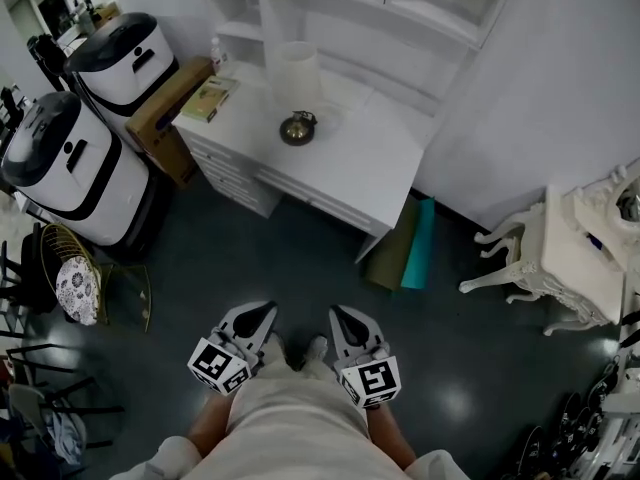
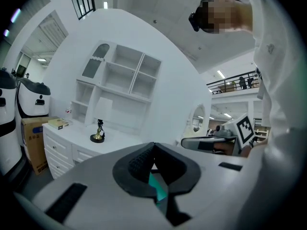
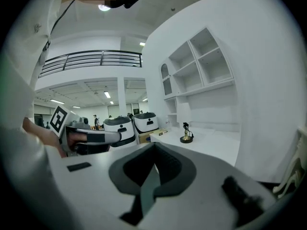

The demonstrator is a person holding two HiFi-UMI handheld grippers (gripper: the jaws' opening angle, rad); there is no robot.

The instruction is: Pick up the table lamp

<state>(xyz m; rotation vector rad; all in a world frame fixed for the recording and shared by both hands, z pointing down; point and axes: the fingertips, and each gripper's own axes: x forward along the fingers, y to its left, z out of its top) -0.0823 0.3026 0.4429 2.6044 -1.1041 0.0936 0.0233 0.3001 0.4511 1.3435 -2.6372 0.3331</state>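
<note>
The table lamp [image 1: 296, 96] has a white shade over a brass stem and a dark round base. It stands on the white desk [image 1: 375, 158], well ahead of both grippers. In the left gripper view the lamp [image 2: 98, 131] is small and far off at the left; in the right gripper view the lamp [image 3: 185, 134] lies right of centre. My left gripper [image 1: 265, 313] and right gripper [image 1: 341, 315] are held side by side low in the head view, over the dark floor. Both are shut, with nothing between their jaws.
Two white-and-black machines [image 1: 118, 56] [image 1: 62, 164] and a cardboard box [image 1: 165, 108] stand left of the desk. A book [image 1: 210, 99] lies on the desk's left end. Teal and green boards [image 1: 417, 244] lean at its right. An ornate white side table [image 1: 568, 258] stands far right and a wire chair [image 1: 78, 280] at the left.
</note>
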